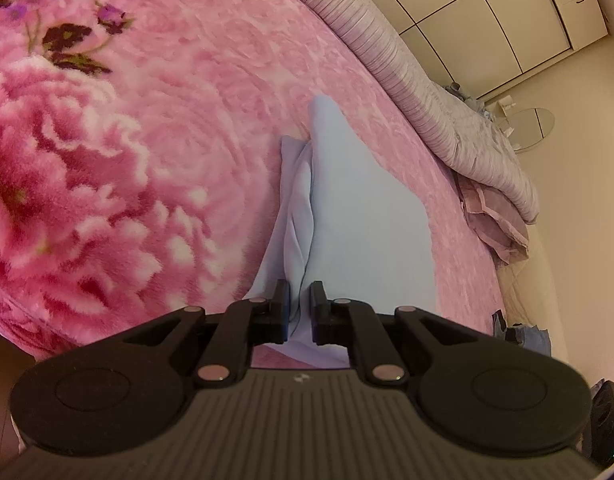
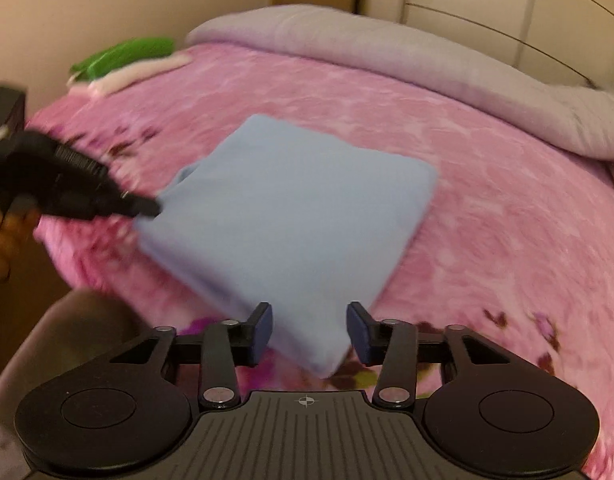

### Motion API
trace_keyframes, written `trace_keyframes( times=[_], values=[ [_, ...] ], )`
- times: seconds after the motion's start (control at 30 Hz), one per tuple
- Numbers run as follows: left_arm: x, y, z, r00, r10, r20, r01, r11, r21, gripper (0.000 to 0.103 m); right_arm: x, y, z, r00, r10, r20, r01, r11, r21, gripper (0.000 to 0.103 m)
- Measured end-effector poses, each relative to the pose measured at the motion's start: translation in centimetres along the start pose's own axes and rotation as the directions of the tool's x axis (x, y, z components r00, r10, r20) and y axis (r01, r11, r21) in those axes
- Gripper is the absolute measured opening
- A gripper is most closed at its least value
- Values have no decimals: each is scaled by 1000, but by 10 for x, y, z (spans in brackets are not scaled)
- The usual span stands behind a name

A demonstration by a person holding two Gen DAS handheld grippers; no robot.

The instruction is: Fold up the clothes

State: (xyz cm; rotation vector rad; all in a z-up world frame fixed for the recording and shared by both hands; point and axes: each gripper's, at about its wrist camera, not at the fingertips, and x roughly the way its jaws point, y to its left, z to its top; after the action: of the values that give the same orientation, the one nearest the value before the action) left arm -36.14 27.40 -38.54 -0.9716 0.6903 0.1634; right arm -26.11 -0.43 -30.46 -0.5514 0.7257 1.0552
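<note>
So the light blue garment (image 2: 291, 216) is lying on the bed, on top of a pink flowery blanket (image 2: 487, 208), already folded into a rough square. The left claw (image 1: 299, 308) is clamped on the garment's edge, with a bunch of blue fabric pinched between its pads; in the right wrist view you can see it coming in from the left and holding the garment's left corner.

The right claw (image 2: 309, 330) sits over the near corner of the garment with its jaws apart. The corner is in the gap between the blue pads (image 2: 265, 328), but they aren't pressing on it as far as I can see. That view is a bit blurry, fwiw.

At the far side of the bed there's a rolled-up lilac duvet (image 2: 427, 56), and at the far left something green (image 2: 127, 54) lies on some pale cloth. Wardrobe doors (image 1: 487, 12) stand behind the bed.
</note>
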Motion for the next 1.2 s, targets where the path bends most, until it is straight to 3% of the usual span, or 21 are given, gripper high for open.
trace_keyframes(
  times=[0.07, 0.13, 0.17, 0.27, 0.43, 0.53, 0.63, 0.73, 0.8, 0.83, 0.9, 0.97, 1.03, 1.07, 1.13, 1.2],
  values=[
    [0, -1, 0, 1000, 1, -1, -1, 1000, 0, 7, 9, 9, -1, 1000, -14, -23, 13, 999, -45, 37],
    [-1, -2, 1, 1000, 1, -2, -1, 1000, 1, 7, 16, 12, -3, 999, -44, -31, 42, 997, -65, 26],
    [-2, -2, 2, 1000, -1, 2, 1, 1000, 0, 7, 20, 13, -4, 998, -60, -33, 58, 996, -74, 15],
    [-13, -7, 3, 999, -17, 27, 16, 1000, 22, 7, 16, 16, -4, 998, -51, -22, 48, 993, -110, 8],
    [1, 2, -7, 998, 58, -5, -57, 997, 49, 7, 28, 17, -7, 997, -14, -82, 4, 993, -117, 7],
    [3, 6, -9, 999, 45, 1, -45, 999, 15, 8, 37, 16, -5, 994, -15, -112, 4, 996, -93, 7],
    [-5, -7, -3, 997, 72, -3, -71, 992, 100, 8, 31, 11, -3, 995, -9, -101, 4, 999, -52, 12],
    [-26, -25, 5, 996, 86, 29, -90, 980, 177, 7, 9, -20, 0, 1000, 0, -28, 4, 992, 130, 22],
    [-40, -33, 12, 994, 84, 71, -97, 974, 206, 8, -8, -44, 1, 999, -11, 33, 2, 962, 272, 37],
    [-45, -35, 16, 993, 80, 88, -96, 973, 210, 8, -17, -61, 1, 996, -51, 78, 20, 933, 360, 39],
    [-46, -41, 22, 992, 72, 100, -93, 972, 217, 8, -30, -95, 1, 975, -167, 143, 73, 858, 509, 46],
    [-42, -48, 27, 993, 65, 99, -86, 970, 227, 8, -32, -131, -1, 959, -246, 140, 103, 763, 638, 50],
    [-31, -57, 28, 995, 59, 82, -77, 968, 239, 8, -27, -168, -4, 967, -225, 118, 69, 678, 732, 50],
    [-26, -60, 26, 996, 51, 68, -66, 969, 239, 8, -23, -183, -4, 972, -204, 115, 48, 654, 755, 50],
    [-12, -64, 23, 999, 38, 35, -46, 970, 239, 8, -14, -207, -2, 979, -176, 107, 34, 651, 758, 50],
    [-1, -68, 19, 999, 38, 18, -41, 970, 238, 8, -7, -226, 3, 974, -208, 94, 71, 670, 739, 50]
  ],
)
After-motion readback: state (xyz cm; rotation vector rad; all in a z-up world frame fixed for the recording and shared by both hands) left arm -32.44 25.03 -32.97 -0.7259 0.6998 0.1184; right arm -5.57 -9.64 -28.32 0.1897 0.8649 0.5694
